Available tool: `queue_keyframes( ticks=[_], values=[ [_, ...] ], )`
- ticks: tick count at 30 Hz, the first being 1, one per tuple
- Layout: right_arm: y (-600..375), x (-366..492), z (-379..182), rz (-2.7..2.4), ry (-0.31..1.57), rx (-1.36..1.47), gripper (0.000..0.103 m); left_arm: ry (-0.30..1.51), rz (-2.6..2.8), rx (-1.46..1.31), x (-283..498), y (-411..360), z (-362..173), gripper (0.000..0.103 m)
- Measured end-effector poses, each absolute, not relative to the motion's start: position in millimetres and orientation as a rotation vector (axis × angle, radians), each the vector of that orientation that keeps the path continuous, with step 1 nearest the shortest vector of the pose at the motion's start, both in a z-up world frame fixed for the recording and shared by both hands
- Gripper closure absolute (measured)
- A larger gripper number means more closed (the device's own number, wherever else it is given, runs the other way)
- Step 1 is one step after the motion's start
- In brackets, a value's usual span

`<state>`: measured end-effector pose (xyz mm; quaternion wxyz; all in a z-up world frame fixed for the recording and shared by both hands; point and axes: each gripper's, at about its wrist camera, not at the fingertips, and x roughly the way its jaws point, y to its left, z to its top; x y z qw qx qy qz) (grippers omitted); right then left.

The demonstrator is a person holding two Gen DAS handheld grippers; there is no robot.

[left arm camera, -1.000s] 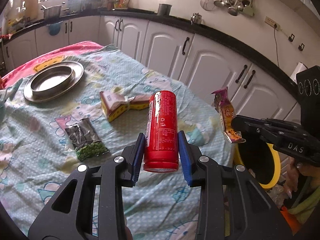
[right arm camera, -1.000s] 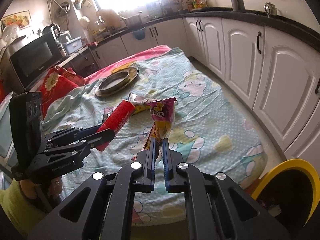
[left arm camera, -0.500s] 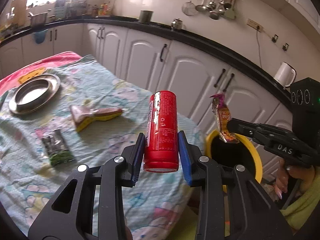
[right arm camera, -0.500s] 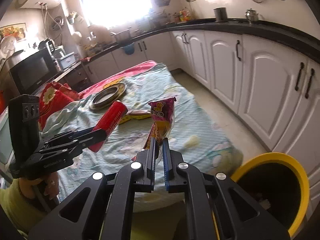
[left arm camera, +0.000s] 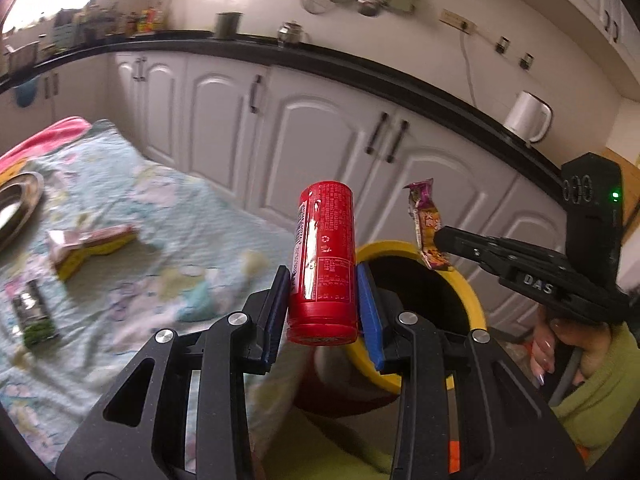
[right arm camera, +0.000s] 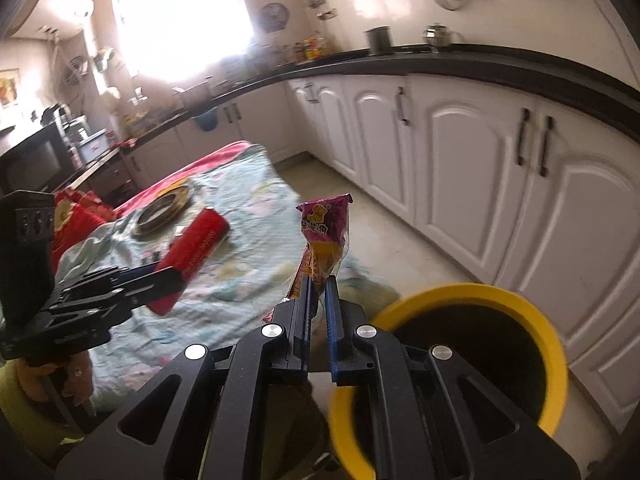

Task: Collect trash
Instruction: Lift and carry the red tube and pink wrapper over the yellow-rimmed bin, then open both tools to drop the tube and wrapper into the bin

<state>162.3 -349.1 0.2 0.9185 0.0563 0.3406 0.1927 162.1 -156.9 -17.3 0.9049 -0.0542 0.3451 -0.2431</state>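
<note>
Now, carry step: L gripper (left arm camera: 323, 312) fingers clamped on red can (left arm camera: 325, 256), R gripper (right arm camera: 318, 312) fingers pinching snack wrapper (right arm camera: 324, 240); next, centre both over yellow bin (right arm camera: 472, 296) at near right, then let go.

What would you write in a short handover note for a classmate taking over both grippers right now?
Left gripper: shut on the red can, held up near the yellow bin.
Right gripper: shut on the purple snack wrapper, beside the bin's rim.
Done: both pieces lifted off the table.
Left: drop both into the bin, then fetch the yellow-pink packet and the small green-black packet lying on the tablecloth. The metal plate is not trash.
</note>
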Motion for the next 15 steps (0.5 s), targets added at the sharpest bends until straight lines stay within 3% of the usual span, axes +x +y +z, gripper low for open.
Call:
queue_keyframes(
  ticks=[15],
  values=[
    [-446,142,-54,0.168,0.768,0.165,0.096,0.822,-0.648,0.016,165,-257,-54,0.076]
  ],
)
